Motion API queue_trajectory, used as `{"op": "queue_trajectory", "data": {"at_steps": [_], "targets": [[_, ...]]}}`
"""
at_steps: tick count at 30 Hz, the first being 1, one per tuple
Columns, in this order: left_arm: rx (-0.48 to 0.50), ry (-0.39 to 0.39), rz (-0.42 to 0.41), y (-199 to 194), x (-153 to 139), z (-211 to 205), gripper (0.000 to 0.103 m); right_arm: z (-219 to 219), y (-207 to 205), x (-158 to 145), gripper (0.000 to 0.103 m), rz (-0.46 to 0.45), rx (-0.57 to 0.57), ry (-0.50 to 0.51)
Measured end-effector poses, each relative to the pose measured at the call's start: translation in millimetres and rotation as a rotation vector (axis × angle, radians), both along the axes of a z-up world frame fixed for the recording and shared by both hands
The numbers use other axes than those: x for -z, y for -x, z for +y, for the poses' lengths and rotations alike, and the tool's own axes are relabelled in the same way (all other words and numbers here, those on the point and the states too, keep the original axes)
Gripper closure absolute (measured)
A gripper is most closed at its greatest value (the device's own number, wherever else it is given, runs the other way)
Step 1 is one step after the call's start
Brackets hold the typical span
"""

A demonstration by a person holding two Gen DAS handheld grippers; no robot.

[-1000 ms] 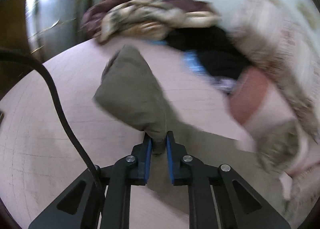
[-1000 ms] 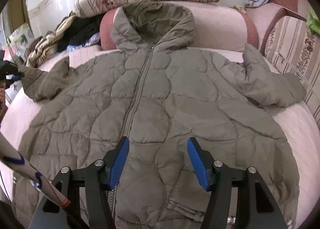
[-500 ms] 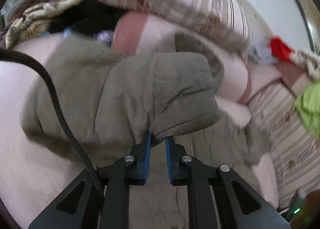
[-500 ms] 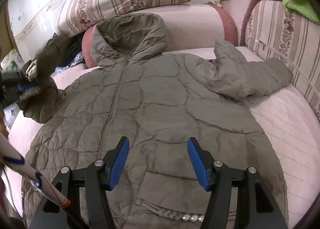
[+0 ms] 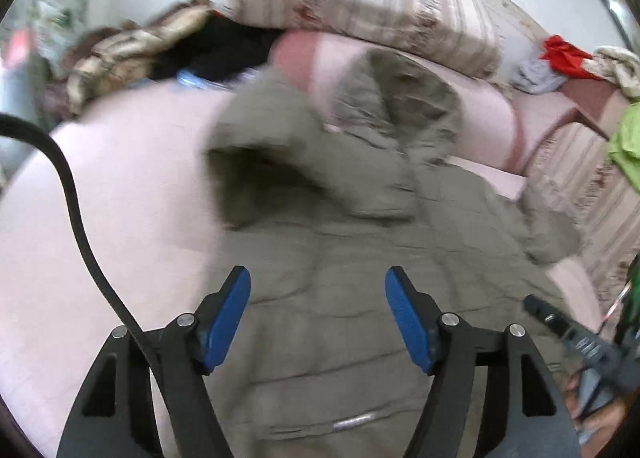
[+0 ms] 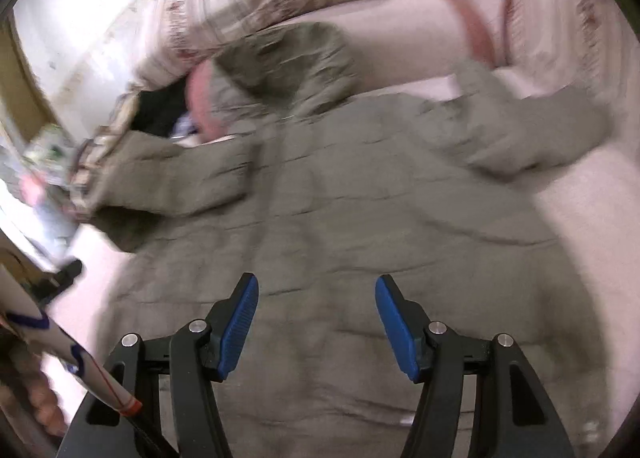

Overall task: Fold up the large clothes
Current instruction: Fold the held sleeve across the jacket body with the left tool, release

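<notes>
1. Left gripper [image 5: 318, 318]: we read its blue-padded jaws as spread wide with nothing between them, hovering above the lower body of the olive-green quilted hooded jacket [image 5: 360, 298].
2. Right gripper [image 6: 316, 324]: likewise spread wide and empty, poised over the jacket's front panel [image 6: 340, 226]. Both views are motion-blurred, so we skip fine detail.
3. Where the jacket is: spread front-up on the pale pink quilted bed surface [image 5: 100, 198], with its hood [image 6: 296, 62] toward the pink bolster cushion [image 5: 480, 126] and its hem toward us.
4. Sleeves: in the right wrist view, the sleeve on the left [image 6: 172, 182] lies partly turned in across the chest, its cuff end still hanging out toward the bed edge. The other sleeve [image 6: 532, 130] lies out to the side, unfolded.
5. Key relation, as we judge it: the jacket's long axis runs straight away from both grippers, hem near, hood far. The outstretched sleeve lies forward and right of the right gripper, which is the nearer tool, so the next grab likely falls to that side.
6. Containers: we see none. Loose items only: a striped floral pillow [image 5: 360, 10] against the wall, a heap of dark and beige clothing [image 5: 168, 54] at the far left, and red and lime green fabric at the far right.
</notes>
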State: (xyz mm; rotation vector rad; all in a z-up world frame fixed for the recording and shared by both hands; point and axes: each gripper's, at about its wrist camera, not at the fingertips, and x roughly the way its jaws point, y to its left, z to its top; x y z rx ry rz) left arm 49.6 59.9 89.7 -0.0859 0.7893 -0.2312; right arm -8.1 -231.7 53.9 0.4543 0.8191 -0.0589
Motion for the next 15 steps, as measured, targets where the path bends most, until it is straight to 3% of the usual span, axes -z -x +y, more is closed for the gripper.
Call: {"op": "queue_trajectory", "data": {"at_steps": [2, 4, 9, 12, 15], "targets": [[-0.060, -0.061, -0.021, 0.0, 4.6, 12.5, 0.033, 6.1, -22.5, 7.6, 0.037, 0.056, -0.072, -0.120], [-0.116, -0.131, -0.018, -5.3, 15.2, 23.1, 0.033, 10.4, -46.5, 12.6, 0.037, 0.100, -0.072, -0.164], [-0.092, -0.126, 0.051, -20.6, 39.0, 36.8, 0.033, 19.4, -123.0, 30.0, 0.037, 0.159, -0.041, -0.240], [-0.069, -0.091, 0.093, -25.7, 48.5, 41.1, 0.033, 26.9, -169.8, 52.3, 0.037, 0.186, 0.011, -0.383], [-0.060, -0.124, 0.101, -28.9, 52.8, 37.6, 0.033, 43.4, -204.0, 65.2, 0.037, 0.202, 0.030, -0.414]]}}
